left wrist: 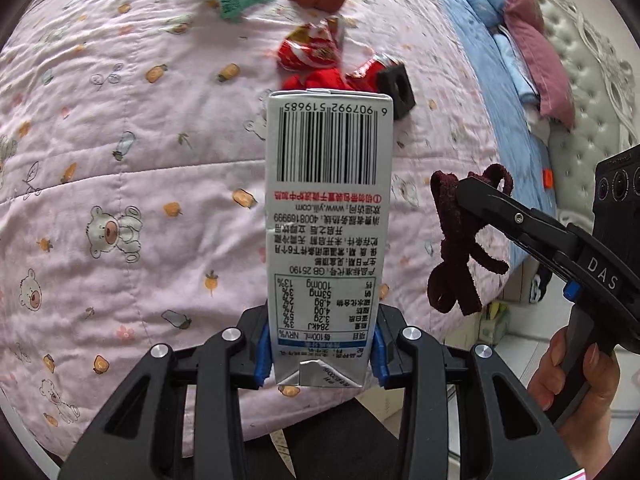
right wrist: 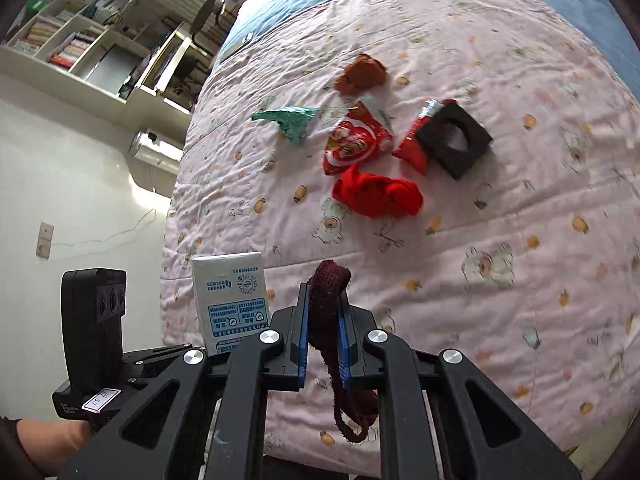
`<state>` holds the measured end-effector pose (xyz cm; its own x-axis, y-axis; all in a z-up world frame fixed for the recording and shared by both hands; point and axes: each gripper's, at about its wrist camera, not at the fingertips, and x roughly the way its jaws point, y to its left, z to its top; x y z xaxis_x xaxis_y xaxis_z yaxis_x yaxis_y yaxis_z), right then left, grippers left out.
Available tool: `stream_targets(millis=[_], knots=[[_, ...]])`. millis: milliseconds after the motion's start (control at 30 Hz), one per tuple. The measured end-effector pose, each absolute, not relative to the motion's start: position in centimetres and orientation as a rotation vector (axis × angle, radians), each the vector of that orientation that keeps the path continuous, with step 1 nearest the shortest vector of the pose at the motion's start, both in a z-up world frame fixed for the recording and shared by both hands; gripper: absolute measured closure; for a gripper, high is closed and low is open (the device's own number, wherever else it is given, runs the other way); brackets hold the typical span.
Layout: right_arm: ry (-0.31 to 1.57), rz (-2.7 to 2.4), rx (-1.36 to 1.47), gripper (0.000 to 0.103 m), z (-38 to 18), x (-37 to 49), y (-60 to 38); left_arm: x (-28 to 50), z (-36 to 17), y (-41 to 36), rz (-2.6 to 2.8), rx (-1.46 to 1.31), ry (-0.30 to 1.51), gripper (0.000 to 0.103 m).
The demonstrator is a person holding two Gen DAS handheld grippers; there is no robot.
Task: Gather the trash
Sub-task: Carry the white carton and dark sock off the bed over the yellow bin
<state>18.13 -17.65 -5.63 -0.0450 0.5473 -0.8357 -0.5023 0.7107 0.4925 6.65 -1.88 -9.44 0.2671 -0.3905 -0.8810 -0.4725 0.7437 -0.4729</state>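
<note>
My left gripper [left wrist: 320, 354] is shut on a white milk carton [left wrist: 326, 220], held upright above the pink quilt; the carton also shows in the right wrist view [right wrist: 230, 300]. My right gripper [right wrist: 324, 334] is shut on a dark maroon cloth strip [right wrist: 326, 304], which hangs from its jaws in the left wrist view [left wrist: 460, 248]. On the quilt lie a red snack wrapper [right wrist: 356, 140], a second red wrapper [right wrist: 416, 140], a red cloth [right wrist: 378, 196], a black foam square [right wrist: 454, 140], a green wrapper [right wrist: 290, 120] and a brown crumpled piece [right wrist: 360, 74].
The pink quilt [right wrist: 480, 280] covers the bed, with a blue sheet [left wrist: 480, 60] and pillows [left wrist: 528, 40] by the grey headboard [left wrist: 580, 100]. Shelves [right wrist: 80, 40] stand beyond the bed's far side. White floor [right wrist: 80, 200] lies beside the bed.
</note>
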Motion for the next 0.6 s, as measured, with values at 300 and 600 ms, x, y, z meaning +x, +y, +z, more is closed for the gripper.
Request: stream_targets(millis=[300, 600], knots=[[1.346, 0.614, 0.252, 0.091, -5.5, 14.7, -28.9, 8.0, -8.6, -10.6, -0.174, -0.676, 1.414, 0.065], [1.269, 0.459, 0.382, 0.091, -4.3, 12.9, -40.7, 9.0, -8.9, -22.0, -0.346, -0.563, 1.487, 0.065]])
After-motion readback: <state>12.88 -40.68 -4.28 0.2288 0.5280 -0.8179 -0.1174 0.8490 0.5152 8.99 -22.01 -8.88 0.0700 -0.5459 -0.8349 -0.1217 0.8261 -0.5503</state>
